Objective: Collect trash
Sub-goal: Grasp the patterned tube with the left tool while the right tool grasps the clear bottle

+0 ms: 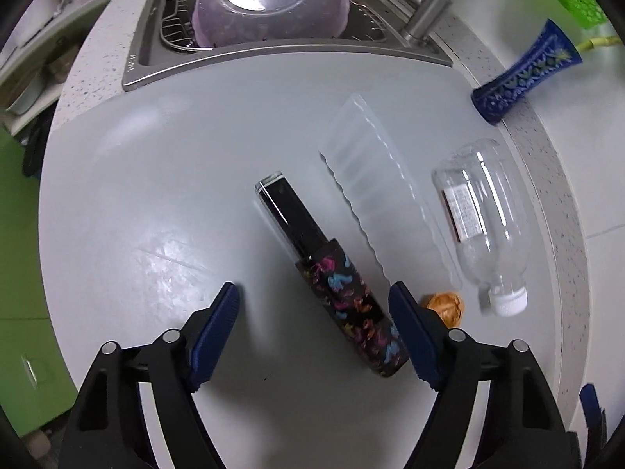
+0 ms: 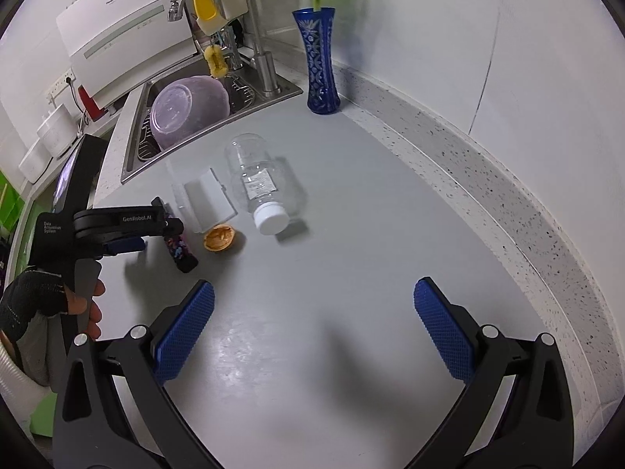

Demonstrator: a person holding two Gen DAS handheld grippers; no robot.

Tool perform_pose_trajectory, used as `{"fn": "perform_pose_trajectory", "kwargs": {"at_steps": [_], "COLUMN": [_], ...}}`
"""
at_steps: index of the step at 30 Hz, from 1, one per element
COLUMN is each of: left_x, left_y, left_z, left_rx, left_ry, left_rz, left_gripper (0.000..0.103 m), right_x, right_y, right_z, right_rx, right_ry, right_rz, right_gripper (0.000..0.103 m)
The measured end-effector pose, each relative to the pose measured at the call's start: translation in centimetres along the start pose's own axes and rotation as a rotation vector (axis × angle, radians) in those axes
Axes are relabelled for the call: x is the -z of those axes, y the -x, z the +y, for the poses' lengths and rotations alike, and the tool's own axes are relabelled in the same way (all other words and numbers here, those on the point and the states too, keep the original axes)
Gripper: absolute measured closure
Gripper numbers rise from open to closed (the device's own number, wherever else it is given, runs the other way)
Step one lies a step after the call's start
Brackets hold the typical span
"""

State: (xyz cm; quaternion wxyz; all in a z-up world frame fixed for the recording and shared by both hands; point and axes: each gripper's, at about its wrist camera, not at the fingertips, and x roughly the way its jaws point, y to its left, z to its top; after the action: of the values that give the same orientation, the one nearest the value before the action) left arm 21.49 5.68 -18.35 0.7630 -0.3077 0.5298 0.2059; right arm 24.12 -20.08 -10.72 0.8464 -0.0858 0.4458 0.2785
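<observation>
One grey, glossy countertop (image 2: 351, 234), speckled at its pale rim, carrying everything. One stainless sink (image 2: 134, 164) at 11 o'clock in the right wrist view, holding one upturned translucent purple plastic bowl (image 2: 187, 113) on a wire rack, with one steel tap (image 2: 258, 39) at its far side. One tall cobalt-blue cut-glass vase (image 2: 321, 62) at 12 o'clock, upright by the wall, one green stem rising from it. One clear plastic bottle (image 2: 261, 179) with a white screw cap, lying on its side near the middle, cap end nearer the camera. One frosted, ribbed plastic tray (image 1: 375, 195) just left of the bottle, at 1 o'clock in the left wrist view. One slim black spray bottle (image 1: 336, 281) with a clear cap and a multicoloured splash pattern, lying flat between the left tongs. One brown walnut half-shell (image 2: 220, 237), at 3 o'clock from the spray bottle's base, between it and the bottle cap. Left gripper (image 1: 314, 324) held in a gloved hand (image 2: 47, 305), pointed steeply down, blue pads spread either side of the patterned bottle; right pad close against it, left pad well apart from it, no pinch. Right gripper (image 2: 314, 328) spread wide over bare counter at 6 o'clock, nothing between its pads.
</observation>
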Motion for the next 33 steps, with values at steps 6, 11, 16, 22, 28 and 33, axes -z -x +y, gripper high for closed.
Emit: {"fn": "perform_pose_trajectory", "kwargs": {"at_steps": [6,11,16,22,28,33], "left_x": [-0.2,-0.3,-0.1,-0.1,0.2,0.4], "left_y": [-0.4,-0.7,-0.5,0.2,1.3,2.5], "left_z": [-1.6,-2.6,-2.0,-1.9,-1.0,-0.3], "left_rx": [-0.073,-0.106,-0.062,0.0,0.043,0.065], "left_ry": [-0.005,-0.007,0.011,-0.029,-0.088,-0.14], "left_rz": [-0.018,-0.024,-0.035,-0.038,-0.048,-0.071], "left_gripper": [0.052,0.064,0.069,0.075,0.079,0.08], "right_x": [0.1,-0.1,-0.4,-0.8,-2.2,-4.4], "right_y": [-0.7,-0.9,-0.7,-0.6,-1.3,-2.7], "right_z": [-0.4,-0.4,-0.1,-0.1,0.5,1.4], "right_rx": [-0.023,-0.04,-0.048,-0.044,-0.054,-0.075], "right_ry": [-0.002,0.003,0.016,0.024,0.053,0.08], "right_rz": [0.009,0.008,0.003,-0.005,-0.015,-0.014], "right_gripper": [0.003,0.003,0.003,0.003,0.003,0.003]}}
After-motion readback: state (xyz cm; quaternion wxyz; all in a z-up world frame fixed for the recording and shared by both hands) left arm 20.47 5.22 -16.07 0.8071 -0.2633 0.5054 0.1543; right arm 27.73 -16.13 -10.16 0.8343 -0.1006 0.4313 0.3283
